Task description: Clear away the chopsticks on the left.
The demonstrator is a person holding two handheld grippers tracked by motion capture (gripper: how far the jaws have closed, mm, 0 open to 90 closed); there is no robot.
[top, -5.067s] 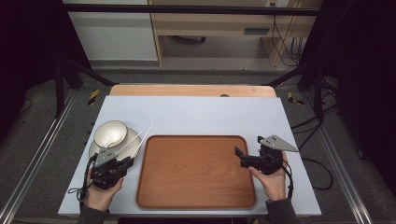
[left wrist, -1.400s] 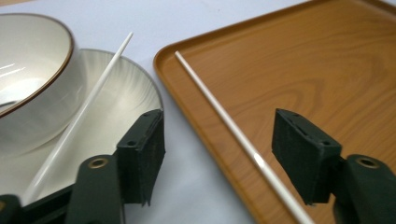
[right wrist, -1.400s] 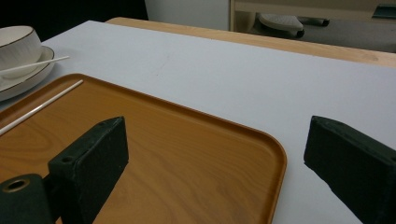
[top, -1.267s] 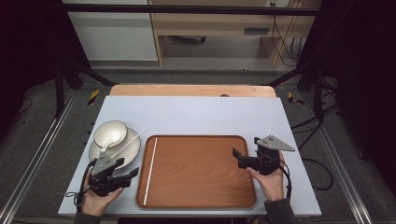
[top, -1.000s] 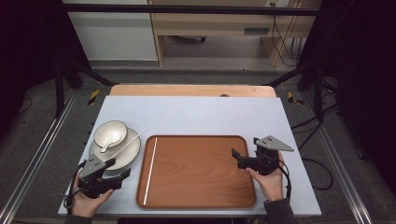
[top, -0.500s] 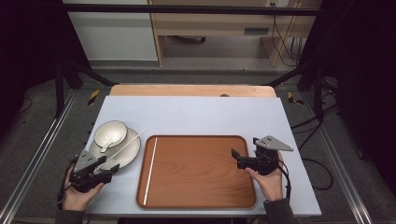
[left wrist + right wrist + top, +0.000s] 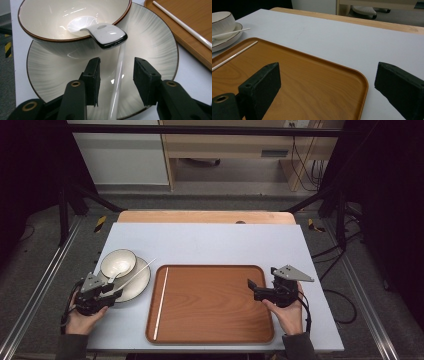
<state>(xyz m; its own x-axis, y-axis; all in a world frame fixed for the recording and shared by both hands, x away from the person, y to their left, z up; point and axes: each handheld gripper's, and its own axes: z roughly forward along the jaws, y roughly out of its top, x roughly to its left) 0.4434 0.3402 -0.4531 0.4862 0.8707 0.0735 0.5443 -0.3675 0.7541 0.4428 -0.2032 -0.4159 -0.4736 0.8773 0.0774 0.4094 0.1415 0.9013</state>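
Left gripper (image 7: 116, 75) astride chopstick (image 7: 117, 82)

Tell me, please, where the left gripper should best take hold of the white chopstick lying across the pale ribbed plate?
Probably the white chopstick's near end, from above: it lies flat across the pale ribbed plate, between the left gripper's closing jaws, apart from the pads. Farther up, the white ceramic spoon's handle overhangs it.

chopstick (image 7: 117, 82): white, thin | lay slanted across grey plate (image 7: 155, 45), tip past rim | between left claw (image 7: 116, 75) jaws, pads apart
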